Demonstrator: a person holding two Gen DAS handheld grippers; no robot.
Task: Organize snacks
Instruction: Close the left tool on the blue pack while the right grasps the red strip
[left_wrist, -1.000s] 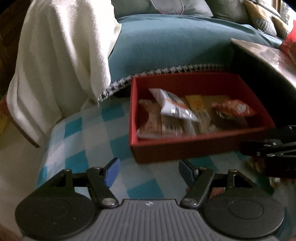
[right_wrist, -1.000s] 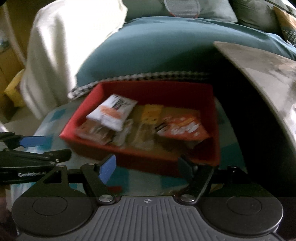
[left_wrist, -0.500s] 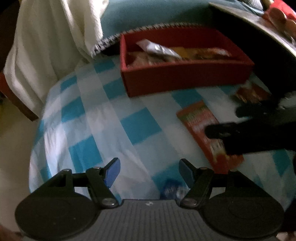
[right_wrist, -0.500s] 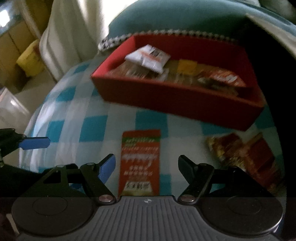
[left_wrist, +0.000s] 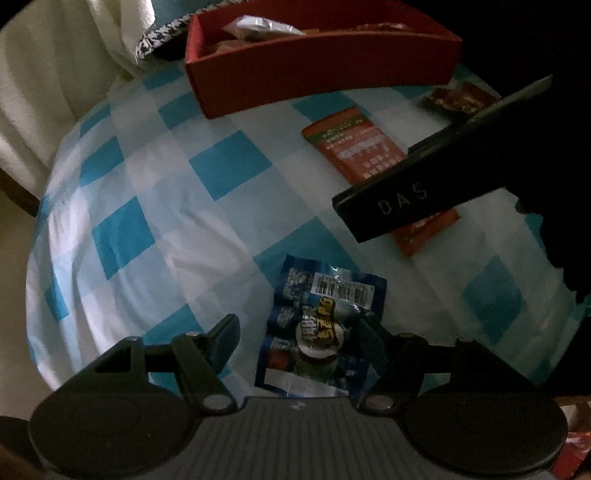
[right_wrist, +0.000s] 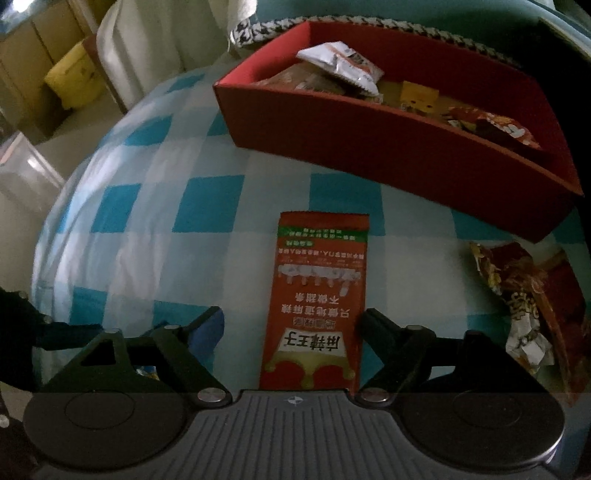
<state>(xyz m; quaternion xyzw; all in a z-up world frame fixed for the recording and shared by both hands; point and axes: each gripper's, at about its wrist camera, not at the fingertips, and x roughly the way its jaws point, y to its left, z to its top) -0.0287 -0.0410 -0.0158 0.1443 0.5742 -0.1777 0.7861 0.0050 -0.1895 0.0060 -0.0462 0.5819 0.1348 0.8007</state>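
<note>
A red box (left_wrist: 325, 74) (right_wrist: 388, 147) holding several snack packets stands at the far side of a blue-and-white checked cloth. My left gripper (left_wrist: 295, 332) is open, with a blue snack packet (left_wrist: 321, 328) lying flat on the cloth between its fingers. My right gripper (right_wrist: 291, 325) is open, with a long red-orange packet (right_wrist: 317, 299) flat between its fingers; that packet also shows in the left wrist view (left_wrist: 354, 147), partly hidden by the right gripper's dark body (left_wrist: 424, 192). A crumpled dark-red packet (right_wrist: 524, 299) (left_wrist: 458, 98) lies to the right.
A white towel (left_wrist: 44, 74) hangs at the left over a teal cushion. A houndstooth-edged fabric (right_wrist: 266, 26) lies behind the box. A yellow box (right_wrist: 74, 79) sits on the floor at the far left. The cloth's edge drops off to the left.
Both grippers have pulled back from the red box and tilted down toward the cloth. The blue packet and the red-orange packet have come into view between their open fingers.
</note>
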